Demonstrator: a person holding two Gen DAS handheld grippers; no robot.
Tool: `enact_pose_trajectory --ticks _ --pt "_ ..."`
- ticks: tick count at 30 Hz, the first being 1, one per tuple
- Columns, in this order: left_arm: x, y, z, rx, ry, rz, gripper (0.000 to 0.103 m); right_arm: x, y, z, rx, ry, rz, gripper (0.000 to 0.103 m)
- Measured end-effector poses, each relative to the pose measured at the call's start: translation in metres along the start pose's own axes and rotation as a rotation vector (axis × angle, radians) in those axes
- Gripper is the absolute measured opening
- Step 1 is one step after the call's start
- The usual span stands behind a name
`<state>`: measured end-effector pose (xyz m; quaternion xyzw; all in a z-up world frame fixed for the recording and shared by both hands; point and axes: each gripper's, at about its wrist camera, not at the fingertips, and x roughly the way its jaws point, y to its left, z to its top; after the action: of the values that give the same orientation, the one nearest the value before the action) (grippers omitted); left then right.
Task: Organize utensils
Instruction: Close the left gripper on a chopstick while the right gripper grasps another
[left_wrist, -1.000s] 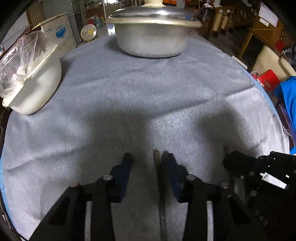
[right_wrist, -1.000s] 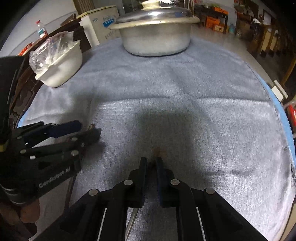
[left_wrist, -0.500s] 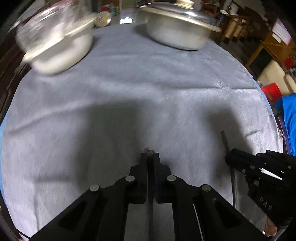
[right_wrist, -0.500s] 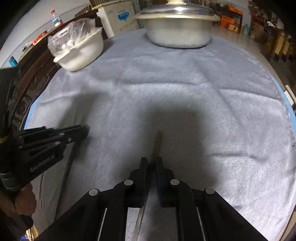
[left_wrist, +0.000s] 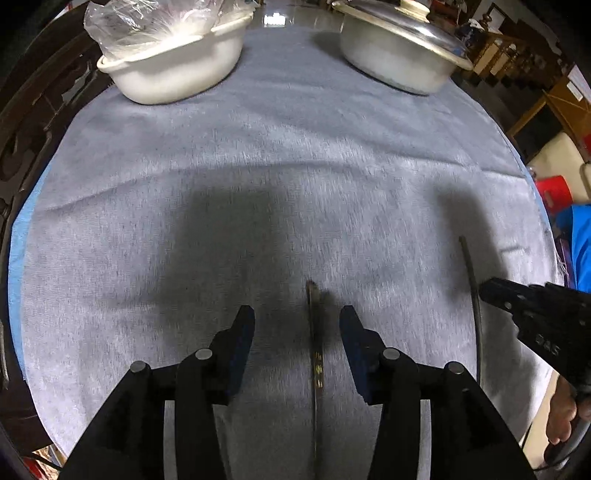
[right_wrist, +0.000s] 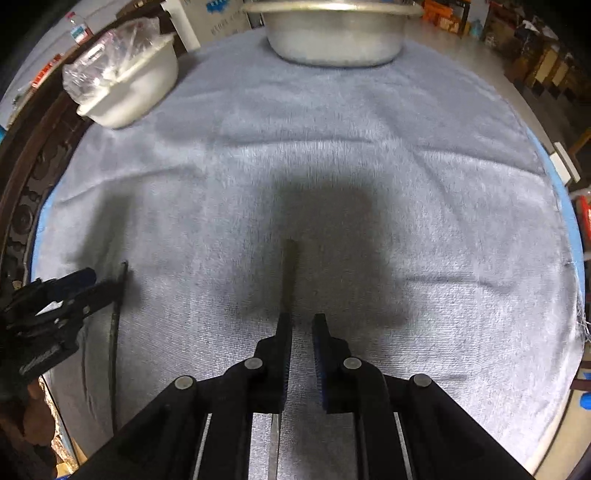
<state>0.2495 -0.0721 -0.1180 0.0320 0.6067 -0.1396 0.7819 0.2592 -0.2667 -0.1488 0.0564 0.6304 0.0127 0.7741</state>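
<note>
Two dark thin chopsticks lie on the grey cloth (left_wrist: 295, 147). One chopstick (left_wrist: 316, 350) rests between the fingers of my left gripper (left_wrist: 295, 317), whose jaws are opening; neither pad touches it. The other chopstick (right_wrist: 289, 273) runs forward along the inner face of the left finger of my right gripper (right_wrist: 301, 321). Those jaws are opening too, and bare cloth shows between the stick and the right finger. In the left wrist view this second chopstick (left_wrist: 472, 295) lies by the right gripper (left_wrist: 487, 290). The right wrist view shows the left gripper (right_wrist: 101, 282) beside its chopstick (right_wrist: 117, 314).
A white bowl (left_wrist: 173, 70) holding a clear plastic bag stands at the far left of the cloth. A lidded metal pot (left_wrist: 399, 62) sits far right. A dark carved wooden frame (right_wrist: 22, 206) borders the left edge. A person's hand (left_wrist: 561, 417) holds the right gripper.
My left gripper was shut on its chopstick half a second ago and now stands open with the stick on the cloth. The right gripper's gap has widened a little.
</note>
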Motion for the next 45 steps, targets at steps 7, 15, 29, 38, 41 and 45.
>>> enact_pose_trajectory --ticks 7,15,29,38,41,45 --pt "0.011 -0.017 -0.005 0.068 0.036 0.008 0.046 0.000 0.015 0.007 -0.011 -0.006 -0.070 0.018" --pt "0.013 -0.016 0.000 0.079 -0.008 0.020 0.008 -0.001 0.026 0.007 -0.042 -0.050 -0.069 0.005" --pt "-0.055 0.027 -0.045 -0.083 -0.170 -0.028 0.006 -0.043 -0.021 -0.036 0.134 -0.213 0.169 0.001" --pt "-0.105 0.040 -0.069 -0.138 -0.302 -0.032 0.006 -0.071 -0.035 -0.038 0.196 -0.244 0.213 0.001" --pt "-0.110 0.041 -0.078 -0.150 -0.313 -0.042 0.006 -0.054 -0.024 -0.027 0.178 -0.189 0.203 0.003" --pt "-0.113 0.041 -0.081 -0.152 -0.322 -0.051 0.005 -0.028 -0.007 -0.010 0.130 -0.118 0.110 0.003"
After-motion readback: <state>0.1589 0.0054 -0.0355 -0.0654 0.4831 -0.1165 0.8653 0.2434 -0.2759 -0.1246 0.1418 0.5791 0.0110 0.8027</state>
